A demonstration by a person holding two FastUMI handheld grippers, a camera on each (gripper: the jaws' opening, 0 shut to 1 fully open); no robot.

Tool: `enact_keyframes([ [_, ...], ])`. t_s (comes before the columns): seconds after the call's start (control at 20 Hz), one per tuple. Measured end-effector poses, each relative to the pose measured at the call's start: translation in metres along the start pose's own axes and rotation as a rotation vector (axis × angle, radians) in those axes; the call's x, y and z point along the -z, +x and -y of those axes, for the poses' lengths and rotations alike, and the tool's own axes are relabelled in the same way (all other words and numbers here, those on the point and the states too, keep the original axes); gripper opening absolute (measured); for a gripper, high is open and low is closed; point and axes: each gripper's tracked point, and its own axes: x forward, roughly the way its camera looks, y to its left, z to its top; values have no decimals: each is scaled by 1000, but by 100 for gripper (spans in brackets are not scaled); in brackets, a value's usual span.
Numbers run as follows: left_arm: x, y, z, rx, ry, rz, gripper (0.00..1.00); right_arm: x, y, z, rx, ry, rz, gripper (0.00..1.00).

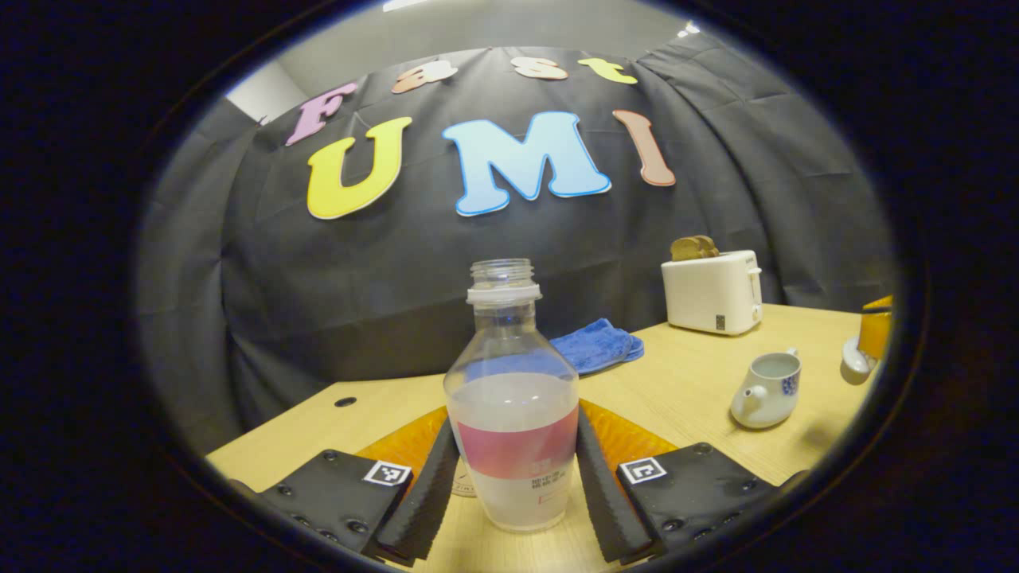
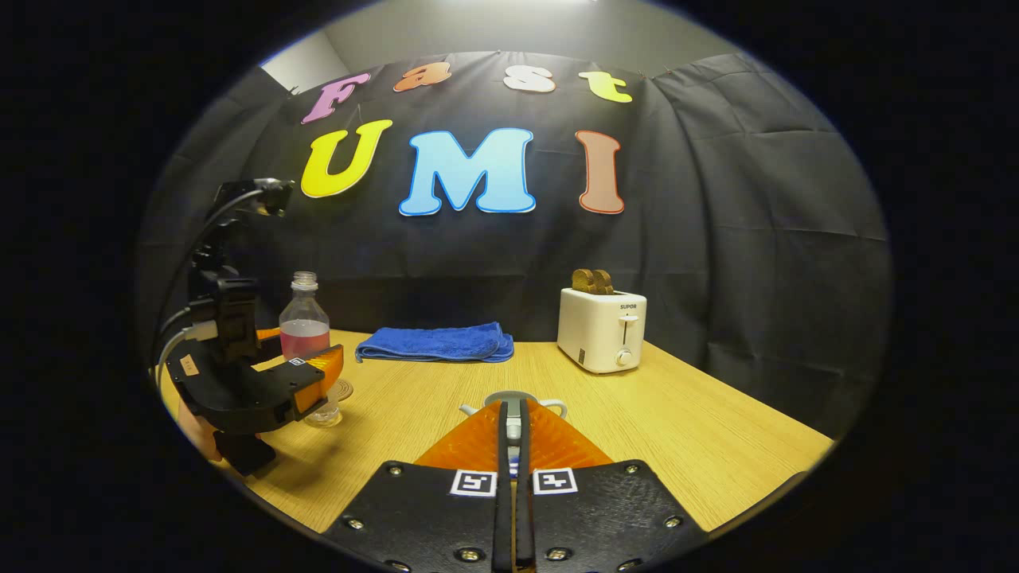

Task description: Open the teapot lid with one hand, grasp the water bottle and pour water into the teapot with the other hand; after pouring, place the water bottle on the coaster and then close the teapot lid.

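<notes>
The left gripper pinches the water bottle near the table's back edge. The right gripper pinches the lid above the teapot.

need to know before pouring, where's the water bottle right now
In the left gripper view the water bottle stands upright on the table between the left gripper's fingers, with the blue towel behind it and the teapot off to its right.
</notes>
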Motion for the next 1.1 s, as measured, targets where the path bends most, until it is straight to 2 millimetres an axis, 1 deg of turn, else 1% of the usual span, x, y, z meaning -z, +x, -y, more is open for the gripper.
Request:
enact_keyframes([
  [0.1, -1, 2, 9, 20, 62, -3, 85, 1, -11, 3, 7, -20, 10, 2],
  [0.25, -3, 7, 22, 40, 200, -16, 85, 5, -30, 1, -11, -17, 10, 2],
  [0.35, -6, 9, 31, 50, 280, -19, 85, 7, -41, 6, -1, -43, 25, 2],
  [0.45, -7, 10, 40, 64, 332, -23, 85, 13, -50, 7, -5, -56, 20, 2],
  [0.65, -11, 13, 53, 72, 463, -25, 85, 26, -62, 6, -20, -36, -7, 2],
  [0.95, -16, 21, 70, 75, 697, -21, 85, 39, -74, 12, -17, -26, -25, 2],
  [1.0, -15, 20, 75, 78, 740, -21, 80, 38, -76, 15, -13, -22, -20, 2],
  [1.05, -15, 20, 79, 85, 776, -20, 85, 38, -76, 17, -9, -20, -16, 2],
  [1.1, -15, 24, 88, 100, 821, -24, 85, 39, -78, 18, -6, -19, -16, 2],
])
